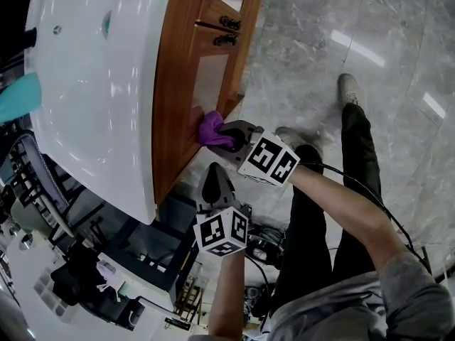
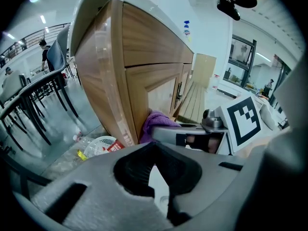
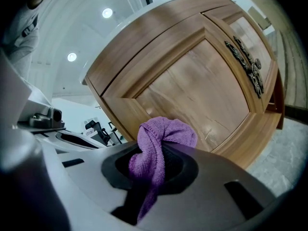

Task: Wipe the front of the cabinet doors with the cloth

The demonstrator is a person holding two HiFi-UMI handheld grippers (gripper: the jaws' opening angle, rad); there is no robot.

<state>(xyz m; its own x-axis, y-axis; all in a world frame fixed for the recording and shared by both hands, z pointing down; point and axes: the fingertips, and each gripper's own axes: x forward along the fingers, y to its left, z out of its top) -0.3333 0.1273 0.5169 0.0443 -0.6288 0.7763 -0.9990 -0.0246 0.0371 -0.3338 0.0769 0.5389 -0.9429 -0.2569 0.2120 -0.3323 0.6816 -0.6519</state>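
A purple microfibre cloth [image 3: 163, 134] is being clamped between the fingers of the right gripper [image 3: 154, 165], with a bunched wad being pushed out in front of them and a tail being left to trail back through the gap. That wad is being pressed, as far as can be judged, against the lower framing of the nearer of the two wooden cabinet doors [image 3: 192, 81], close to the cabinet's end corner; in the head view the cloth [image 1: 212, 128] is being held right against the wood by the right gripper [image 1: 226, 135]. The fingers of the left gripper [image 2: 156, 172] are being kept closed together on nothing, and this gripper [image 1: 215, 183] is being held idle just below the right one, apart from the doors [image 1: 206, 84]. Farther along, the dark ornate metal handles [image 3: 245, 61] are being shown where the two doors meet, well apart from the cloth. A glossy white worktop [image 1: 92, 69] is being carried above the cabinet, and grey marble floor [image 1: 320, 62] is lying before it. No damp streak or cleaned patch is being revealed on the wood, so the area already covered cannot be told; the wiping is being judged as under way at one corner, with the inset panel, the handles' region and the farther door being taken as left to do.
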